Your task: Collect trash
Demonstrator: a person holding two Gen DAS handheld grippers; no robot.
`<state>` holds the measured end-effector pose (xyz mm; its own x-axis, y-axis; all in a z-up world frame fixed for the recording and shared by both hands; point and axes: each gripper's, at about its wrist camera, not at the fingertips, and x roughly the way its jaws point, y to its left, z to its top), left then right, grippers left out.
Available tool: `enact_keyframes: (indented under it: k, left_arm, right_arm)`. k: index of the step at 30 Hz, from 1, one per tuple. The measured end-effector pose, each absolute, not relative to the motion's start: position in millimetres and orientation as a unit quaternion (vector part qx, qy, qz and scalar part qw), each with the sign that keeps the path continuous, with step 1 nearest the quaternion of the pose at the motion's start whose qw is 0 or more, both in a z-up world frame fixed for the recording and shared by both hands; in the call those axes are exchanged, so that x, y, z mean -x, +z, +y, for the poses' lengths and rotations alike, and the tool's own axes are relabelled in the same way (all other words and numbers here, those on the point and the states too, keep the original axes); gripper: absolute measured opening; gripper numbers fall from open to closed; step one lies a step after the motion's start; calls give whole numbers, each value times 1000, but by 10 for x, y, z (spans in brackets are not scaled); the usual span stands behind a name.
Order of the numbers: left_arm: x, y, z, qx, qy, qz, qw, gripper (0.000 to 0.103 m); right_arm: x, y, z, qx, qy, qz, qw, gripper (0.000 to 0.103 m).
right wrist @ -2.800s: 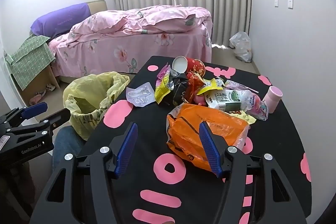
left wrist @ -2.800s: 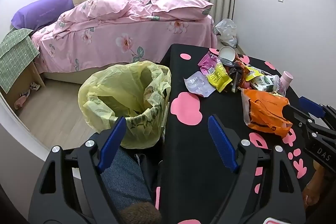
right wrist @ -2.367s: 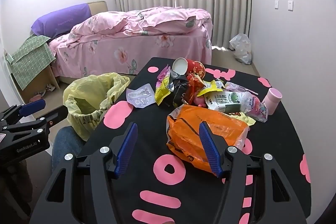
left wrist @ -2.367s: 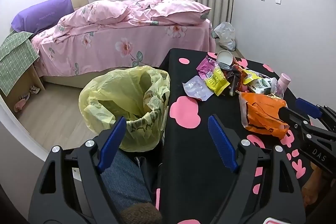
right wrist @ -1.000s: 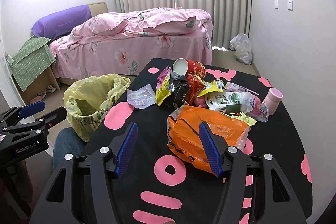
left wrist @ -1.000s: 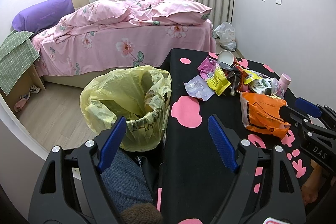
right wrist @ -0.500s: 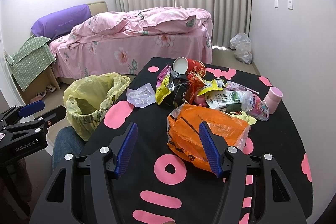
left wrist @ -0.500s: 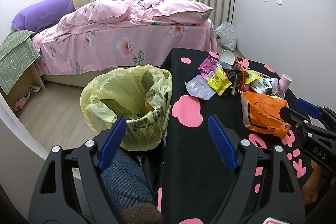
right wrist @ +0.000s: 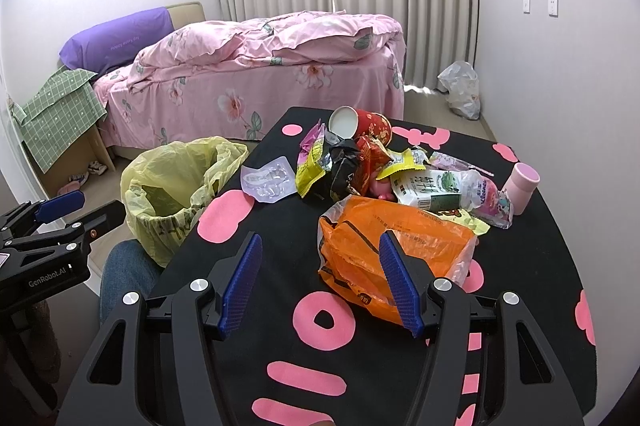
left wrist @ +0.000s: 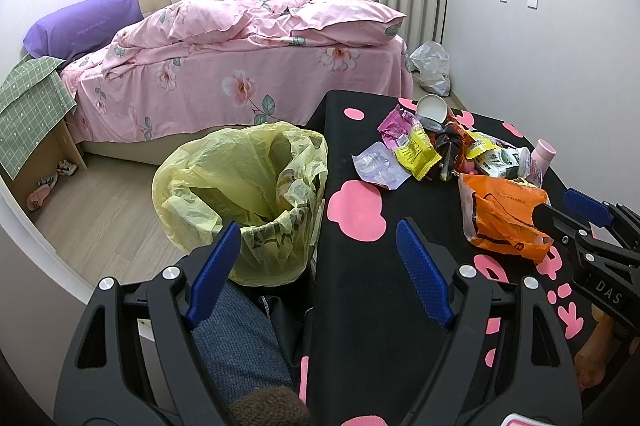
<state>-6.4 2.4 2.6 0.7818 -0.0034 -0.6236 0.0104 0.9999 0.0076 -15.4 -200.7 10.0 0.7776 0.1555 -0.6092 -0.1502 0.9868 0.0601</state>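
A pile of trash lies on a black table with pink shapes (right wrist: pixel 280 306): an orange plastic bag (right wrist: pixel 384 246), a yellow wrapper (right wrist: pixel 310 168), a clear blister pack (right wrist: pixel 268 180), a red paper cup (right wrist: pixel 360 124) and a milk carton (right wrist: pixel 432 190). A bin lined with a yellow bag (left wrist: pixel 240 186) stands at the table's left edge. My left gripper (left wrist: pixel 316 258) is open and empty above the table's near left edge. My right gripper (right wrist: pixel 318 266) is open and empty, just short of the orange bag (left wrist: pixel 500 218).
A small pink cup (right wrist: pixel 522 186) stands at the table's right side. A pink bed (left wrist: pixel 240 66) fills the back of the room. A white plastic bag (right wrist: pixel 460 88) lies on the floor by the curtain. The person's knee (left wrist: pixel 236 346) is below the left gripper.
Both grippers have only drifted slightly; both stay open and empty. The trash has not moved.
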Motion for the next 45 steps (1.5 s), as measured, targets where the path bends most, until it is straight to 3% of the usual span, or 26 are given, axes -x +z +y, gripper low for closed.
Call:
enact_keyframes:
  k: [14, 23, 27, 35, 37, 39, 45]
  left_arm:
    - [-283, -185, -70, 10, -75, 330, 941, 76]
    - [-1092, -329, -425, 14, -157, 348, 924, 76]
    - [-1509, -312, -583, 26, -175, 338, 924, 83]
    - [-2428, -90, -1315, -51, -218, 312, 923, 83]
    - [-2668, -210, -1472, -73, -227, 344, 908, 75]
    - [-2871, -376, -1540, -79, -220, 382, 894, 56]
    - [-2755, -442, -1440, -35, -217, 388, 895, 53]
  right_arm:
    - [64, -10, -2438, -9, 19, 310, 950, 58]
    - [-363, -19, -2996, 35, -7, 311, 950, 57]
    - [-620, -62, -3133, 31, 19, 322, 946, 57]
    - [-849, -272, -3395, 36, -9, 338, 940, 58]
    - [-827, -356, -3474, 19, -3, 347, 938, 58]
    - [-784, -415, -3533, 17, -16, 350, 937, 58]
    - [-692, -570, -3687, 1, -37, 363, 931, 58]
